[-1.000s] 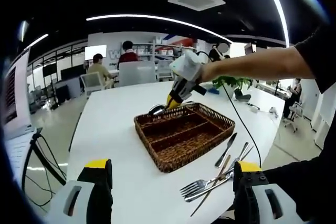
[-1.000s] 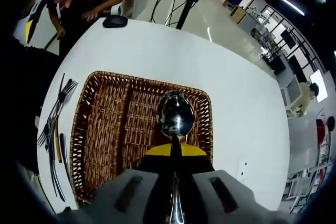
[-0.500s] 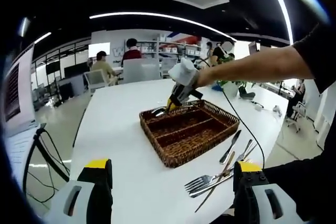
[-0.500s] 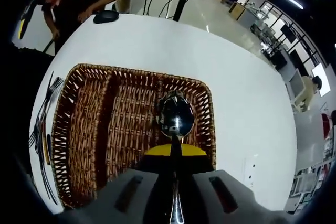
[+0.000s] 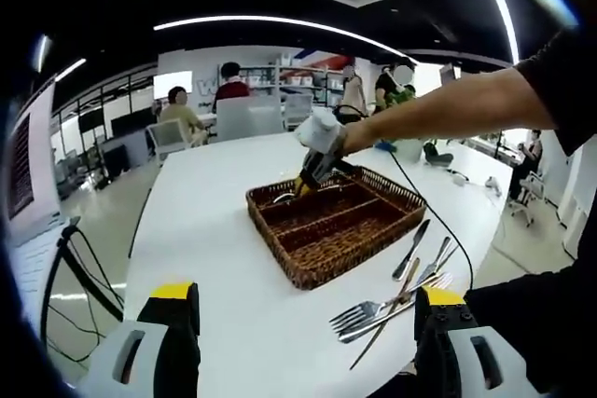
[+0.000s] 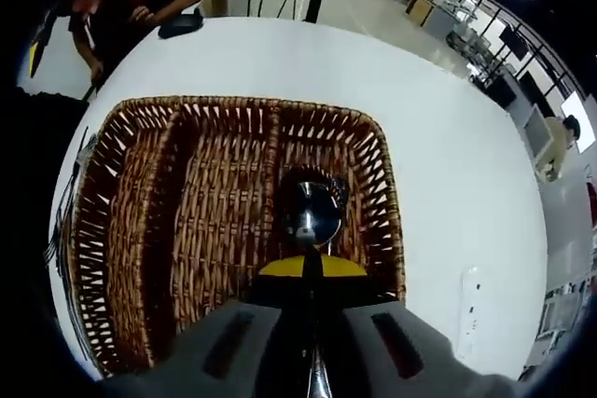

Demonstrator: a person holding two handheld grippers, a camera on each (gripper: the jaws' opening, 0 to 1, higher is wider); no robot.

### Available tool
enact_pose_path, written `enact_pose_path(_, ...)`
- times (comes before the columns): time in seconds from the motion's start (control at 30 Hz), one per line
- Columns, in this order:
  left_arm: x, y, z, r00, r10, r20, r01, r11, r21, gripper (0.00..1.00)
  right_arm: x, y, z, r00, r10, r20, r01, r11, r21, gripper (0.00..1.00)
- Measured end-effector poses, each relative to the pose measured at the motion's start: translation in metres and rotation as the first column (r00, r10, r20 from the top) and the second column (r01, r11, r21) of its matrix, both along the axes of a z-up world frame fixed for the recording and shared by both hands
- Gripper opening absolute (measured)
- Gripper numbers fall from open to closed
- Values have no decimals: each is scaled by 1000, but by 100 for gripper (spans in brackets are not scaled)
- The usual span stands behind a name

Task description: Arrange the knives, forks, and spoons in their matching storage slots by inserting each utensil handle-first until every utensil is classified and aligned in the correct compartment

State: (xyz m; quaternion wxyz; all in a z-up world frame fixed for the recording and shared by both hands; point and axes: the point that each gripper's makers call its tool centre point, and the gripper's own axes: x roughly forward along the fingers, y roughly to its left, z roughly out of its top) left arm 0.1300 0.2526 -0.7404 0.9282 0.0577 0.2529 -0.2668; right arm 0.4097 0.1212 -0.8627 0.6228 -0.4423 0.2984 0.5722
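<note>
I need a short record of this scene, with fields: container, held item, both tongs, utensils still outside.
container: wicker basket with three long compartments, on a white table
held item: spoon, bowl forward, over the rightmost compartment in the right gripper view
right tongs: shut on the spoon handle
left tongs: open, holding nothing, above the table edge
utensils outside: forks and knives lying together on the table beside the basket
</note>
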Motion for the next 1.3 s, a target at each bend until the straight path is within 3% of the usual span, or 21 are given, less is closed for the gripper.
enact_pose_path(0.13,0,-1,-3,1000,4,-6,-4,1000,-1,100,0,2,-15,1000,10,8,-10,1000,-18,0)
enact_pose_path(0.2,-1,-1,-3,1000,5,-8,-5,1000,-2,100,1,1,-19,1000,-21,-20,21,1000,-12,0)
enact_pose_path(0.3,-1,-2,-5,1000,7,-10,-7,1000,-2,100,-3,1,-13,998,-44,-37,45,999,27,0)
enact_pose_path(0.5,-3,-11,-5,1000,-8,-15,8,1000,-4,100,-7,0,-7,999,-45,6,44,998,41,2)
enact_pose_path(0.53,-3,-12,-3,1000,-11,-14,11,1000,-6,100,-8,1,2,998,-44,55,41,997,62,6)
enact_pose_path(0.6,-3,-13,1,1000,-16,-10,16,1000,-7,100,-3,7,17,994,-63,87,52,990,129,22)
enact_pose_path(0.67,-1,-13,8,1000,-18,4,19,1000,-7,100,7,4,37,989,-147,25,140,971,195,35)
enact_pose_path(0.73,1,-13,15,1000,-19,22,19,1000,-11,100,17,5,59,986,-146,84,122,962,244,54)
enact_pose_path(0.8,2,-15,19,999,-21,30,21,1000,-21,100,19,12,79,982,-185,40,163,934,317,70)
enact_pose_path(0.83,2,-17,22,999,-25,36,26,999,-29,100,20,12,84,980,-196,41,171,927,334,78)
enact_pose_path(0.87,2,-19,23,999,-27,39,28,999,-33,100,15,10,95,975,-213,57,181,920,349,93)
enact_pose_path(0.9,2,-20,24,999,-30,41,31,999,-37,100,10,7,106,970,-230,72,189,912,364,98)
enact_pose_path(0.97,2,-24,26,998,-38,50,40,998,-47,100,4,3,123,959,-269,92,212,893,397,99)
enact_pose_path(1.0,2,-25,27,998,-41,54,44,998,-48,100,-8,-1,136,947,-273,169,189,900,392,100)
enact_pose_path(1.03,2,-26,28,998,-42,55,45,998,-49,100,-14,2,140,945,-282,167,191,888,417,100)
enact_pose_path(1.07,3,-28,29,997,-48,62,51,997,-54,100,-22,-6,142,949,-304,81,242,870,430,100)
enact_pose_path(1.1,3,-29,30,997,-49,63,53,997,-55,100,-24,-10,147,944,-319,80,253,859,446,100)
enact_pose_path(1.13,4,-31,31,996,-52,67,55,997,-55,100,-21,-18,149,940,-340,38,285,839,464,100)
enact_pose_path(1.17,5,-31,31,996,-54,72,59,997,-58,100,-21,-24,154,932,-360,34,300,823,482,100)
enact_pose_path(1.2,5,-33,33,995,-58,76,62,996,-63,100,-32,-26,163,927,-369,71,285,814,506,100)
enact_pose_path(1.3,6,-39,38,993,-70,94,76,995,-66,100,-53,-44,179,907,-413,81,301,771,561,99)
